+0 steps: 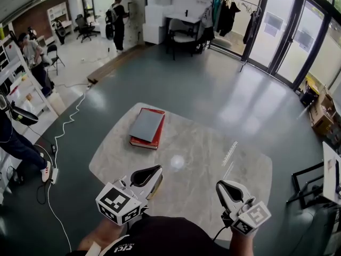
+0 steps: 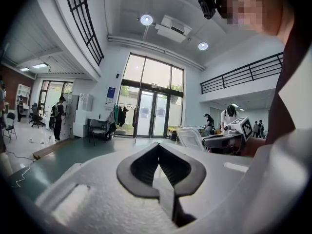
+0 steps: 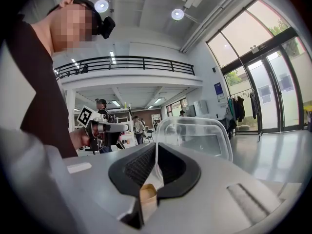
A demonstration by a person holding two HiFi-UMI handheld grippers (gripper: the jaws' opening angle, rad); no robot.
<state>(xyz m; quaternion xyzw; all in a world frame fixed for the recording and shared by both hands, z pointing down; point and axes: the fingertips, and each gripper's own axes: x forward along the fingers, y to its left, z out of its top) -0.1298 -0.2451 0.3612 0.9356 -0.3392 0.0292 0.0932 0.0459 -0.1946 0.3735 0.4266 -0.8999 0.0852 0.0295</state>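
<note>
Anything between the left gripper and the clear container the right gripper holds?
Nothing visible. Only open air separates the left gripper, jaws shut and empty, from the clear container in the right gripper; the books lie farther out on the table.

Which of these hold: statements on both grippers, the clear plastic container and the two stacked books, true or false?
1. The right gripper is clamped on the thin wall of the clear plastic container. True.
2. The left gripper grips the red hardcover book. False: its jaws are closed together with nothing between them, and the book lies apart from it.
3. The flat grey book lies on top of the red hardcover book. True.
4. Both books lie on the floor. False: they lie on the pale marble-pattern table.
</note>
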